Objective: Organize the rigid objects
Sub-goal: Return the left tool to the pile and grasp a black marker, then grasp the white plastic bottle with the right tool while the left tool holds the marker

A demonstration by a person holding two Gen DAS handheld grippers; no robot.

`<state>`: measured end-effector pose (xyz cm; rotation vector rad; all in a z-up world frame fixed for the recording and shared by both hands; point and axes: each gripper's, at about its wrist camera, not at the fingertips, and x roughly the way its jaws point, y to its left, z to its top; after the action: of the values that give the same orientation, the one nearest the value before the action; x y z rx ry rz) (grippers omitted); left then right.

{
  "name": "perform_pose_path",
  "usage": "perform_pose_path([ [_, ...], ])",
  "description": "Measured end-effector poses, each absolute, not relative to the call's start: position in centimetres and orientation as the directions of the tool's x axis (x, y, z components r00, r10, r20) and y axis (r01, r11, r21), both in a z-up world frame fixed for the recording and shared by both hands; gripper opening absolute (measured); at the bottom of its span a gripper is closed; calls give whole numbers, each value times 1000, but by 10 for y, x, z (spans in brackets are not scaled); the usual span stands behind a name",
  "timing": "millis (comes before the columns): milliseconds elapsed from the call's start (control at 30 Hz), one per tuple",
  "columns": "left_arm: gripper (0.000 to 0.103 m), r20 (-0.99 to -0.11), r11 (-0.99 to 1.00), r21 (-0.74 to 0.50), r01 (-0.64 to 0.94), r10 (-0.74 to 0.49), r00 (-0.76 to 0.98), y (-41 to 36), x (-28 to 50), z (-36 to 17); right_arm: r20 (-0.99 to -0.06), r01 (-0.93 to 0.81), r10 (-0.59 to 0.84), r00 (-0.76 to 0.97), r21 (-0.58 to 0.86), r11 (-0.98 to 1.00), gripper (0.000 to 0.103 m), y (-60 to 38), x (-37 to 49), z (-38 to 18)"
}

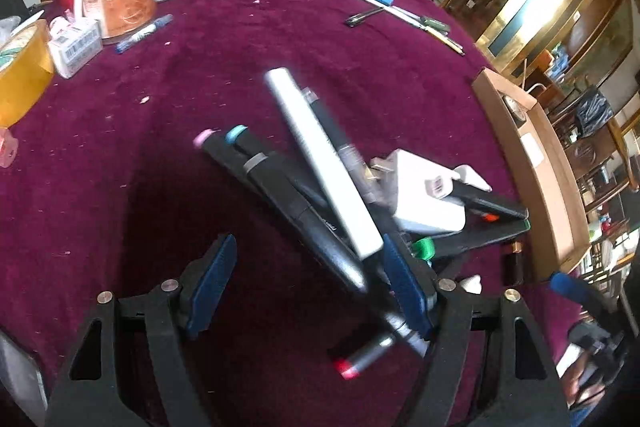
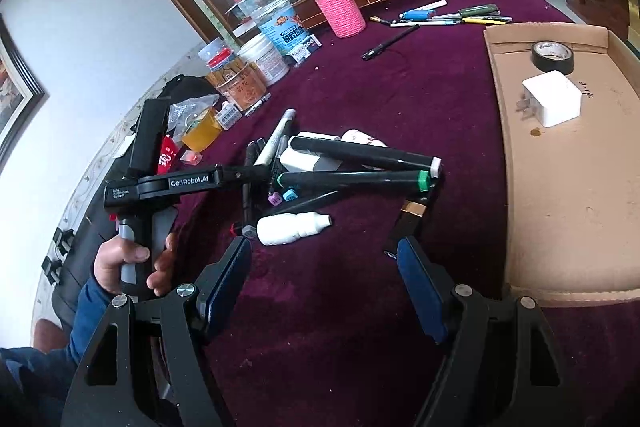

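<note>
A: What fills the scene, biggest thing first?

B: A round table under a dark red cloth. At its right edge sits a shallow cardboard tray, holding 1 white charger and 1 roll of black tape.

A: And the things to sort?

B: A heap of markers lies mid-table, just beside the tray, crossed over each other. A second white charger rests in the heap, and a small white bottle lies on its side at the near edge.

A: Where are the grippers?

B: The left gripper is low at the heap, fingers spread wide, holding nothing. Its right pad sits against the marker ends. The right gripper hovers in front of the bottle, fingers also spread wide and empty.

A: What could go wrong?

B: In my judgement, the markers overlap so much that closing on 1 may drag or flick its neighbours, and round barrels may roll. The 2 grippers are also near each other and could collide over the heap.
</note>
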<state>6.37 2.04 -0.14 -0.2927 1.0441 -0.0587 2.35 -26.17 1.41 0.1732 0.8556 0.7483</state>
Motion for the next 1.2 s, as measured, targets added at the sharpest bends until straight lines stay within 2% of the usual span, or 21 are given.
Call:
perform_pose_path([
  [200,65,-857,969,-236,-71,-173,486,42,30,0,-618,-532,668,414,432,728,70,-263,25,15],
  [433,65,-838,945,-317,-83,-238,491,55,11,6,-614,-538,679,402,442,718,70,-253,25,14],
  [567,65,-855,957,-277,-86,-205,476,45,16,0,-623,-540,671,401,431,723,70,-251,24,14],
  [667,64,-857,981,-187,-50,-138,497,30,15,-1,-626,-537,670,400,432,724,70,-251,24,13],
  [700,54,-854,987,-157,-26,-122,506,24,14,-1,-630,-538,668,397,430,725,70,-250,25,13],
  [733,33,-852,991,-134,-5,-112,511,21,13,-1,-637,-542,664,391,424,726,70,-247,25,12],
  [767,30,-854,995,-101,25,-99,511,15,10,-2,-648,-547,659,382,416,726,70,-244,26,11],
  [1000,28,-844,992,-100,74,-124,521,8,0,-3,-727,-621,619,297,346,703,70,-198,41,6],
  [1200,28,-835,989,-128,70,-146,530,12,-1,-3,-748,-605,614,253,373,703,70,-168,73,-7],
])
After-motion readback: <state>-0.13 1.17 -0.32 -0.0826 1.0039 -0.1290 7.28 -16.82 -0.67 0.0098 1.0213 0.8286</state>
